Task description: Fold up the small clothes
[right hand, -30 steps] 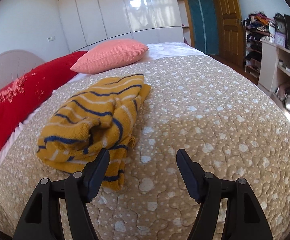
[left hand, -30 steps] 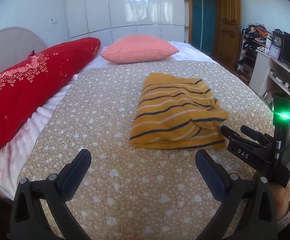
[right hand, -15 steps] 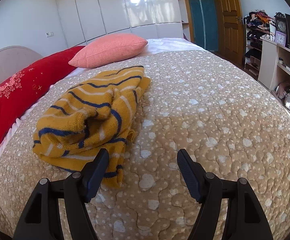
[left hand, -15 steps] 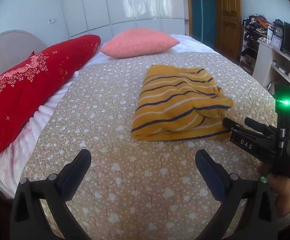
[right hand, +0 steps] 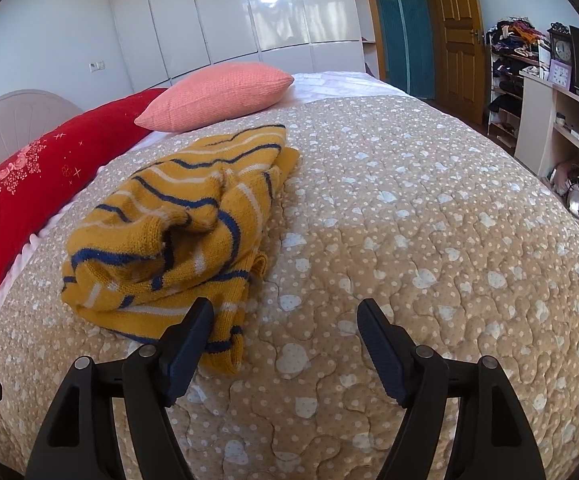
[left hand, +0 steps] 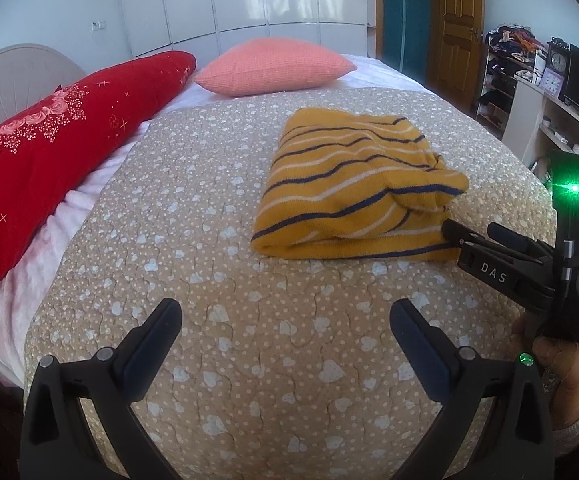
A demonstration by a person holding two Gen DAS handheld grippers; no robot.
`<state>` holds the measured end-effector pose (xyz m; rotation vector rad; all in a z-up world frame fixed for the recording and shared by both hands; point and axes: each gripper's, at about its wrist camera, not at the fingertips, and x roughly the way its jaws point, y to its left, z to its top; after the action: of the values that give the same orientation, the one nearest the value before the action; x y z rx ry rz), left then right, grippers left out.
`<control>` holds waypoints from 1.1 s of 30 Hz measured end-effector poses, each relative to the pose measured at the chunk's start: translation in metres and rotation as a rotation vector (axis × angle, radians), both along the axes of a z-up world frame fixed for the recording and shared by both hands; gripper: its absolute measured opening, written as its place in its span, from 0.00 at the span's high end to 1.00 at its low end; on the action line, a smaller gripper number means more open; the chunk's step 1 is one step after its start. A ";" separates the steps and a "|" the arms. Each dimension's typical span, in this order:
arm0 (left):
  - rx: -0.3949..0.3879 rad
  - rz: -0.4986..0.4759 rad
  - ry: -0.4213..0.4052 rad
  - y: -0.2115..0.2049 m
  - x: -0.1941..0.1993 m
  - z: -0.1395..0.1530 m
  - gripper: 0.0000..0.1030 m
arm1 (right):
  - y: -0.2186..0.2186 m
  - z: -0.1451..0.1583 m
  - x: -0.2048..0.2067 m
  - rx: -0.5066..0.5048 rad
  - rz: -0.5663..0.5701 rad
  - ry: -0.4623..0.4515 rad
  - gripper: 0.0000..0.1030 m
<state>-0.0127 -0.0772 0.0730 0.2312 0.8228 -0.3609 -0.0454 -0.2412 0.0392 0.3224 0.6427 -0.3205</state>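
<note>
A mustard-yellow knit garment with navy and white stripes (left hand: 353, 192) lies folded in a thick bundle on the beige heart-patterned quilt (left hand: 217, 360). It also shows in the right wrist view (right hand: 177, 232), with a loose sleeve end at its near edge. My left gripper (left hand: 285, 320) is open and empty, over bare quilt well in front of the garment. My right gripper (right hand: 285, 320) is open and empty, its left finger (right hand: 187, 344) just before the garment's near corner. The right gripper also shows in the left wrist view (left hand: 477, 234), beside the garment's right edge.
A long red pillow (left hand: 49, 152) and a pink pillow (left hand: 273, 66) lie at the head of the bed. White wardrobes stand behind. A wooden door (left hand: 455, 28) and shelves with a clock and clutter (left hand: 545, 92) stand to the right of the bed.
Both grippers have drawn back slightly from the garment and stay open. The garment has not moved.
</note>
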 end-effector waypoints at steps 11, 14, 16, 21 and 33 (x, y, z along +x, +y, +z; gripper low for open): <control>0.013 -0.005 0.033 0.000 0.001 -0.009 0.00 | 0.002 -0.002 0.000 -0.005 0.004 0.003 0.22; 0.006 -0.005 0.047 0.000 0.002 -0.011 0.00 | 0.002 -0.001 0.000 -0.005 0.004 0.003 0.22; -0.001 -0.006 0.060 0.001 0.003 -0.012 0.00 | 0.002 -0.001 0.000 -0.007 0.004 0.003 0.22; -0.015 -0.001 0.084 0.003 0.005 -0.015 0.00 | 0.003 -0.002 0.000 -0.006 0.003 0.004 0.22; -0.013 0.000 0.142 0.003 0.007 -0.028 0.00 | 0.005 -0.008 -0.001 -0.009 0.004 0.020 0.20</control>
<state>-0.0059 -0.0742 0.0454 0.1953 0.9605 -0.3860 -0.0460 -0.2359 0.0317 0.3099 0.6613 -0.3224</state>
